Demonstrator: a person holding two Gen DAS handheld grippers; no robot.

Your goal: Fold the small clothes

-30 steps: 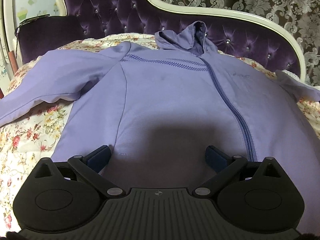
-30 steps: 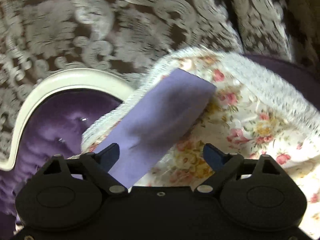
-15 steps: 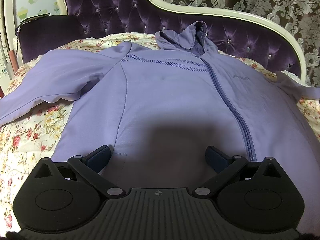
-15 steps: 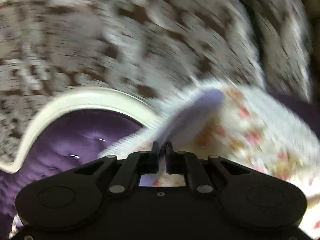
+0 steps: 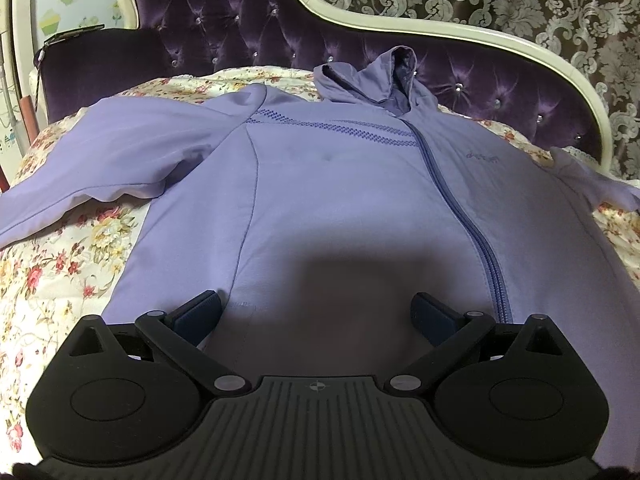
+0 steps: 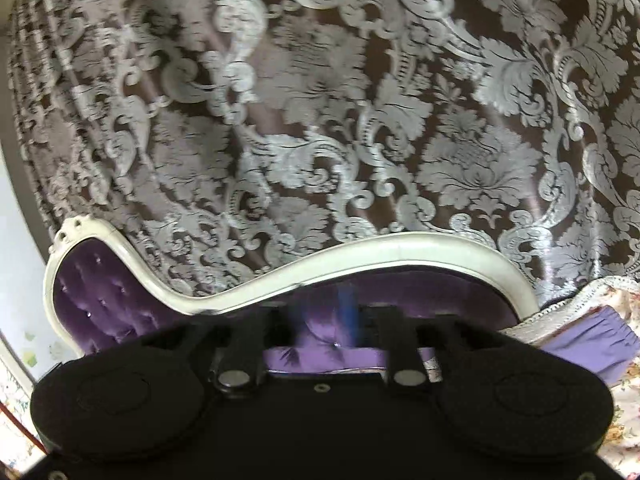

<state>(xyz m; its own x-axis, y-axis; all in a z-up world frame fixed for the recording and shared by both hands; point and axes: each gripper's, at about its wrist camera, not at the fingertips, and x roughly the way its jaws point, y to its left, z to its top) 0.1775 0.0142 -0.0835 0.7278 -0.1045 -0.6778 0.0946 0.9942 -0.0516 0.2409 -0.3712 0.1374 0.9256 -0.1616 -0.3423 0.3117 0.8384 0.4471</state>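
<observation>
A lilac hooded zip jacket point(image 5: 340, 184) lies spread face up on the floral bedspread point(image 5: 60, 280), its hood toward the headboard. Its left sleeve point(image 5: 100, 160) stretches out flat, and its right sleeve point(image 5: 588, 180) ends crumpled near the bed's edge. My left gripper point(image 5: 316, 312) hangs open just over the jacket's lower hem, with nothing between its pads. My right gripper point(image 6: 324, 320) is lifted and aimed at the headboard. It is blurred, its jaws are opening and no cloth is gripped. The right sleeve's cuff point(image 6: 592, 344) lies to its lower right.
A tufted purple headboard point(image 5: 240, 28) with a cream curved frame point(image 6: 360, 248) backs the bed. Behind it hangs a brown and silver damask curtain point(image 6: 360, 100). A dark purple pillow point(image 5: 100, 64) sits at the far left. The bedspread's lace edge point(image 6: 600, 292) shows at the right.
My right gripper shut over the sleeve's end, then rose and tipped up toward the curtain, and its jaws have parted again. The sleeve stays on the bed. The left gripper has not moved.
</observation>
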